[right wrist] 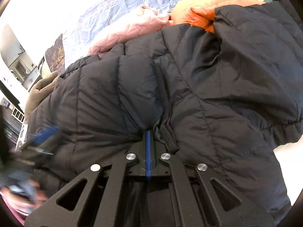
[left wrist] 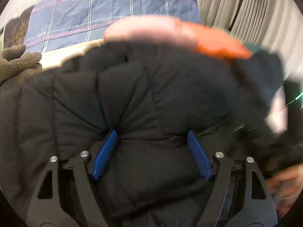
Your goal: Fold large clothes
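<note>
Left fingers: blue pads spread wide, the left gripper pushed into the black puffer jacket; a bulge of it sits between them, both tips dent the fabric, a firm grasp cannot be told.
Right fingers: clenched together, the right gripper pinching a fold of the jacket at the tips.
Jacket: spread directly ahead of and under both pairs of fingers.
Beyond the fingertips: pink quilted garment, orange garment, then a blue plaid sheet.
Writing: "love" in white script on the sheet; other words too blurred.
Left of left fingers: brown fleece.
</note>
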### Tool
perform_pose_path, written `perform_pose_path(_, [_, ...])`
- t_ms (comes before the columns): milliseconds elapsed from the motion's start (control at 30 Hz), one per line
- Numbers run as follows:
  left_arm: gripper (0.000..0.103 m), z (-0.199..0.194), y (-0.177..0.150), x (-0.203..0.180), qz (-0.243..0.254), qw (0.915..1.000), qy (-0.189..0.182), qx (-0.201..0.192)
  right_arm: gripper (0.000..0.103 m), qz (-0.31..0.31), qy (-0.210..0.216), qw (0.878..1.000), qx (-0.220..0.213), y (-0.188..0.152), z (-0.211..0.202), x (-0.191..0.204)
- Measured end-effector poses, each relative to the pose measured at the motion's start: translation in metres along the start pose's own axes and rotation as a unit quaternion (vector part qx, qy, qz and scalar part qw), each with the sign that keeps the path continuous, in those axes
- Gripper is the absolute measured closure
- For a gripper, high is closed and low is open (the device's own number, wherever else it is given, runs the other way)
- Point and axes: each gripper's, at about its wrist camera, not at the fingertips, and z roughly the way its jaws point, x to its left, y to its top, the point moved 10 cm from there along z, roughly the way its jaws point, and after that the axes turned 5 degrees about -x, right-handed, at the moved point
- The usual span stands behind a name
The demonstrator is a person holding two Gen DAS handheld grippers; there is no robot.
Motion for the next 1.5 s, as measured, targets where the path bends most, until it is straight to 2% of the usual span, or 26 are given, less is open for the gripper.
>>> perform_pose_path(133, [0.025,0.003,-0.002,-0.003,0.008,0.9999,0.011,0.005,0.103,0.015,0.031,0.999,0.025,-0.002,-0.006,-0.002])
perform_pose_path(200, [0.024,0.003,-0.003,-0.003,0.008,0.9999,0.012,0.007,0.103,0.049,0.052,0.997,0.032,0.006,-0.022,-0.007])
perform_pose_path(300, [0.024,0.000,-0.006,-0.003,0.011,0.9998,0.016,0.005,0.103,0.056,0.068,0.996,-0.033,0.040,-0.066,-0.021])
perform_pose_path(333, [0.024,0.002,-0.003,-0.004,0.012,0.9998,0.017,0.005,0.103,0.046,0.051,0.995,-0.077,0.060,-0.092,-0.039])
perform_pose_path(400, [0.024,0.004,-0.001,-0.004,0.013,0.9998,0.017,0.004,0.099,0.054,0.023,0.991,-0.123,0.085,-0.121,-0.074])
perform_pose_path(467, [0.024,0.003,-0.001,-0.003,0.013,0.9998,0.018,0.002,0.087,0.114,-0.003,0.981,-0.157,0.108,-0.147,-0.137])
perform_pose_path(500, [0.024,0.003,-0.001,-0.003,0.013,0.9998,0.018,0.001,0.087,0.152,-0.017,0.974,-0.167,0.112,-0.155,-0.169])
perform_pose_path(567, [0.024,0.003,-0.001,-0.003,0.013,0.9998,0.018,-0.001,0.085,0.264,-0.049,0.946,-0.183,0.111,-0.169,-0.250])
perform_pose_path(633, [0.024,0.002,-0.002,-0.002,0.013,0.9997,0.019,-0.002,0.084,0.331,-0.058,0.922,-0.192,0.101,-0.175,-0.298])
perform_pose_path(700, [0.024,0.002,-0.002,-0.002,0.014,0.9997,0.021,-0.004,0.082,0.356,-0.042,0.912,-0.201,0.097,-0.174,-0.316])
perform_pose_path(733, [0.024,0.002,-0.002,-0.002,0.014,0.9997,0.021,-0.004,0.078,0.369,-0.028,0.906,-0.204,0.096,-0.172,-0.323])
perform_pose_path(767, [0.024,0.002,-0.002,-0.001,0.014,0.9997,0.022,-0.005,0.069,0.378,-0.012,0.902,-0.207,0.096,-0.168,-0.328])
perform_pose_path(833, [0.024,0.001,-0.002,-0.001,0.013,0.9997,0.021,-0.005,0.061,0.395,0.020,0.894,-0.212,0.100,-0.160,-0.333])
perform_pose_path(1000, [0.024,0.001,-0.002,0.000,0.012,0.9997,0.020,-0.007,0.060,0.392,0.020,0.891,-0.229,0.117,-0.159,-0.337])
perform_pose_path(1033, [0.024,0.001,-0.002,0.000,0.011,0.9997,0.020,-0.007,0.067,0.397,0.009,0.885,-0.244,0.120,-0.165,-0.340])
perform_pose_path(1067, [0.024,0.002,-0.002,0.000,0.012,0.9997,0.020,-0.007,0.080,0.403,-0.001,0.879,-0.256,0.121,-0.170,-0.339])
perform_pose_path(1100, [0.024,0.002,-0.002,0.000,0.012,0.9997,0.020,-0.007,0.084,0.411,-0.011,0.873,-0.263,0.121,-0.175,-0.336])
perform_pose_path(1133, [0.024,0.002,-0.002,0.000,0.012,0.9997,0.020,-0.007,0.095,0.412,-0.008,0.871,-0.269,0.123,-0.178,-0.331])
perform_pose_path(1200, [0.024,0.002,-0.002,0.001,0.010,0.9998,0.018,-0.007,0.098,0.399,0.004,0.873,-0.282,0.131,-0.188,-0.312])
perform_pose_path(1267, [0.024,0.001,-0.002,0.001,0.010,0.9998,0.017,-0.008,0.100,0.365,0.032,0.882,-0.297,0.148,-0.198,-0.277])
perform_pose_path(1300, [0.024,0.001,-0.003,0.001,0.010,0.9998,0.017,-0.008,0.100,0.346,0.051,0.887,-0.303,0.157,-0.201,-0.254])
perform_pose_path(1367, [0.024,0.001,-0.002,0.001,0.009,0.9998,0.017,-0.008,0.100,0.282,0.104,0.904,-0.303,0.174,-0.203,-0.186])
perform_pose_path(1433, [0.024,0.000,-0.002,0.002,0.006,0.9998,0.016,-0.008,0.100,0.179,0.144,0.935,-0.272,0.177,-0.184,-0.091])
perform_pose_path(1500, [0.024,-0.006,0.000,0.003,0.002,0.9998,0.014,-0.013,0.100,0.095,0.161,0.953,-0.238,0.161,-0.163,-0.020])
